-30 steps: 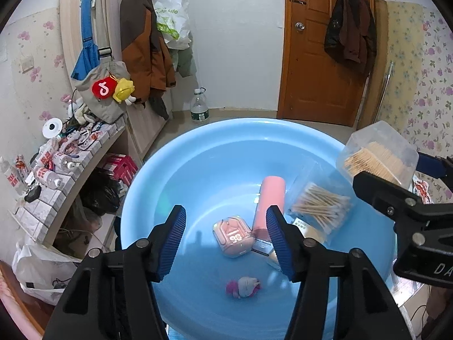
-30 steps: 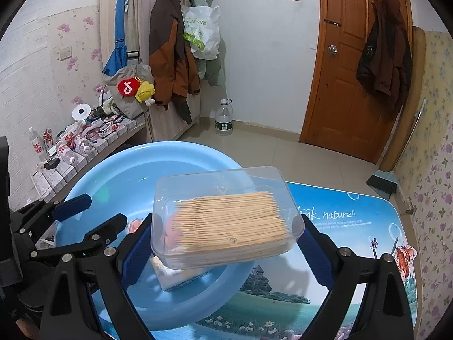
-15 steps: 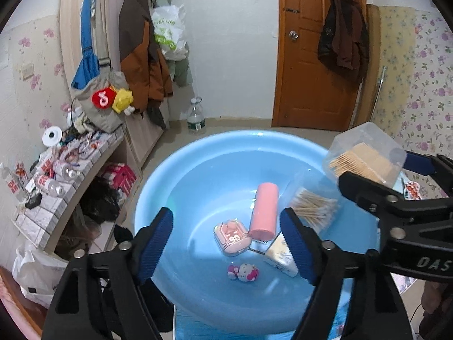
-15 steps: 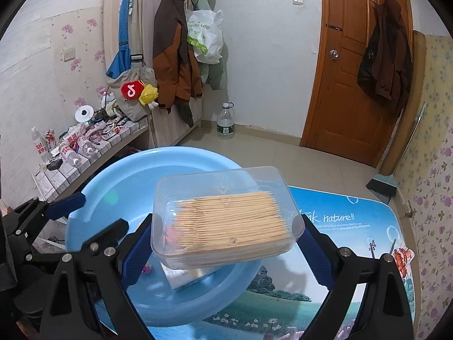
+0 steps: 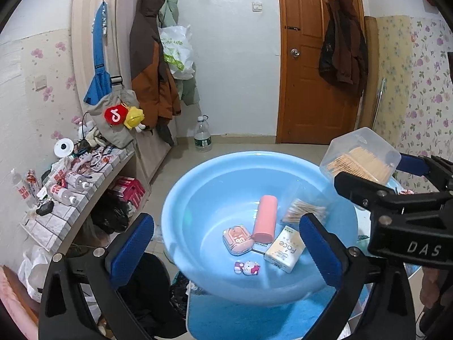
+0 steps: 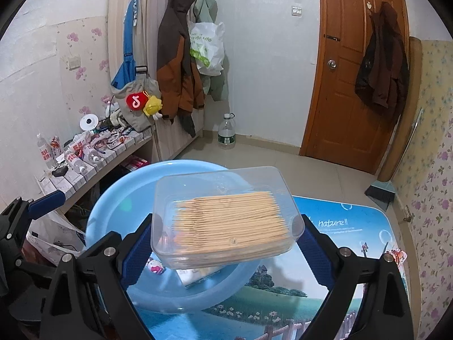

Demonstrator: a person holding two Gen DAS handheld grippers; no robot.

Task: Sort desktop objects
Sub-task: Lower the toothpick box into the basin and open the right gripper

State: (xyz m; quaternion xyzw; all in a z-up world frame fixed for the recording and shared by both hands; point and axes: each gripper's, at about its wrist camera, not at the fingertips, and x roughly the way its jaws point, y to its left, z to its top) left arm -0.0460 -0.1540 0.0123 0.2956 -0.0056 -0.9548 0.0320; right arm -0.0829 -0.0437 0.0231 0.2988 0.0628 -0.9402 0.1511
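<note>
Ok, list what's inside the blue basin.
Inside the round blue plastic basin: pink cylinder, pink earbud case, tissue pack, cat figurine, clear bag of cotton swabs. Anything beneath them is hidden.

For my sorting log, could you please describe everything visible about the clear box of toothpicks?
The toothpick box is a clear, rounded-corner rectangular plastic container, lid closed, packed with pale wooden sticks lying parallel. The right hand-held gripper clamps it by its short ends, its blue pads touching both. It hangs roughly level, slightly tilted, above the blue basin.
</note>
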